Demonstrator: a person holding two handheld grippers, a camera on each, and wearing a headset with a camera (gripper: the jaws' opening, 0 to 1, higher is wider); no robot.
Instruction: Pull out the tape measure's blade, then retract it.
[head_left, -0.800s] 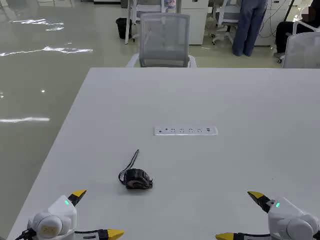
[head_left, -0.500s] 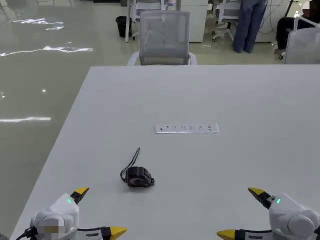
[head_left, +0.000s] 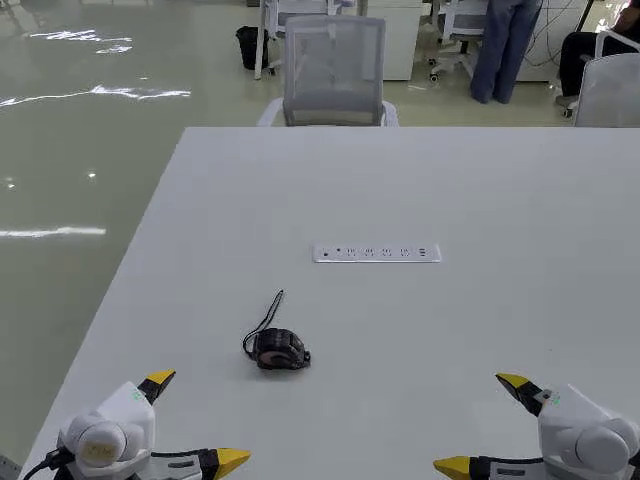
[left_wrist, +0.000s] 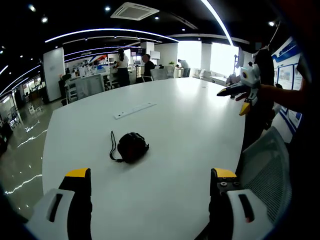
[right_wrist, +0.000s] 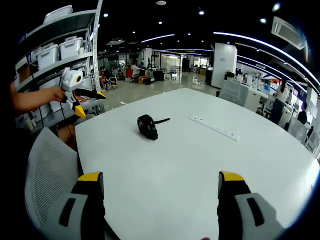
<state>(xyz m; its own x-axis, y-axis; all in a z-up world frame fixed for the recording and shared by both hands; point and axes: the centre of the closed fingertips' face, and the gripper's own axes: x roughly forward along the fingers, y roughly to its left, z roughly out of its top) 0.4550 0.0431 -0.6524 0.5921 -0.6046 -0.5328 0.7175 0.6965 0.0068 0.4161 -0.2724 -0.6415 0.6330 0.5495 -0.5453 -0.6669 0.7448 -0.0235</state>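
Left gripper (head_left: 196, 419) and right gripper (head_left: 480, 423) are both released: jaws spread wide, nothing held, hovering at the near edge of the desk (head_left: 480, 190). Tape measure (head_left: 277, 350) lies on the desk ahead, nearer the left gripper, its strap pointing toward the power strip (head_left: 376, 253).

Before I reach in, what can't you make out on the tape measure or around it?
Tape measure blade tip: head view, too small; left gripper view, lost in the dark case.
Its lock button: right gripper view, too small.
Power strip sockets: head view, too small.
Left gripper and right gripper: head view, bodies cut off by the bottom edge.
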